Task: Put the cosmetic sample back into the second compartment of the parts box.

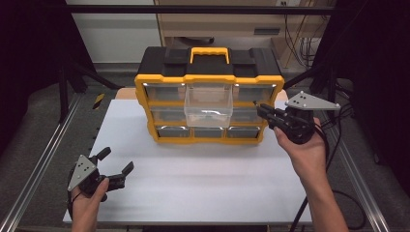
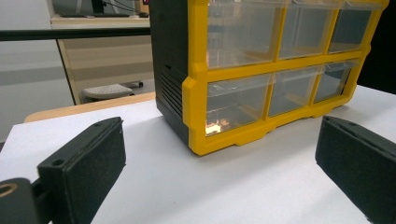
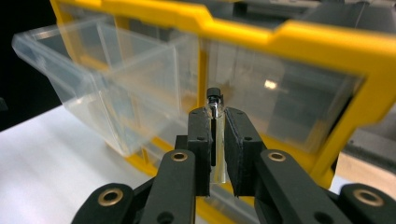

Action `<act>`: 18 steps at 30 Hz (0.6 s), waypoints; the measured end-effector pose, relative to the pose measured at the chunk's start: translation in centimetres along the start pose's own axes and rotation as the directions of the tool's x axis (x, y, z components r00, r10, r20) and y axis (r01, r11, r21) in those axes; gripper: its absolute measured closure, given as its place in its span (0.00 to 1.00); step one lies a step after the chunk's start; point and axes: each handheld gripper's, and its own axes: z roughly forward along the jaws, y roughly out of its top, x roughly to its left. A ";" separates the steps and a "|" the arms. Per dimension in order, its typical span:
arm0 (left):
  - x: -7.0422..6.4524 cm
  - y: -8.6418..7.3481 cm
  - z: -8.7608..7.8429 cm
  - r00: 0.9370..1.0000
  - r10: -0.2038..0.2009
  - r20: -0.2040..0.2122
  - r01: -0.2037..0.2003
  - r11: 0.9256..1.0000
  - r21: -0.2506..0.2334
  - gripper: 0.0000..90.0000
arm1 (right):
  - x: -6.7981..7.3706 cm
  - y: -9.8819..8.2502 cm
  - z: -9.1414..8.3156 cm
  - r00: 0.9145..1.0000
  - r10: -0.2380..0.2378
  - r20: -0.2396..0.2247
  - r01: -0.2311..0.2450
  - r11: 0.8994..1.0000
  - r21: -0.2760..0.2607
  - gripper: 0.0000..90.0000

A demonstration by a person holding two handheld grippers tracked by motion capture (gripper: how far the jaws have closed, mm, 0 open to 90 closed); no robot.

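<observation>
- White table top fills the middle of the high view, with dark floor and metal rails around it. At twelve o'clock on the table stands a yellow and black drawer box. One clear drawer in its top row sticks out toward us.
- At about seven o'clock a hand holds the left gripper. Its jaws are spread wide and hold nothing. It is well apart from the box.
- At about three o'clock the other hand holds the right gripper up by the box's right side, near the pulled-out drawer.
- From the left gripper view, the drawer box is up ahead, with bare table between it and the two wide black jaws.
- From the right gripper view, the right gripper has its jaws pinched close on a small thing. It looks clear with a dark tip. I cannot tell what it is. The clear drawer sits at ten o'clock from it, open on top.
- My guess is the job is to put the small thing away. Next, the right gripper would need to move over the open drawer, then let go gently.
</observation>
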 end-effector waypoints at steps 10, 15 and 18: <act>0.0 0.0 0.0 1.000 -0.001 -0.001 0.001 1.000 0.001 0.02 | 0.4 2.5 -0.3 1.000 -0.022 -0.018 0.021 0.999 -0.034 0.90; 0.1 0.0 0.0 1.000 -0.004 -0.003 0.004 1.000 0.000 0.02 | 0.6 3.2 -0.1 0.999 -0.019 -0.041 0.017 0.998 -0.053 0.90; 0.1 0.0 0.0 1.000 -0.004 -0.004 0.004 1.000 0.000 0.02 | 0.8 3.5 0.2 0.999 -0.017 -0.048 0.014 0.998 -0.060 0.90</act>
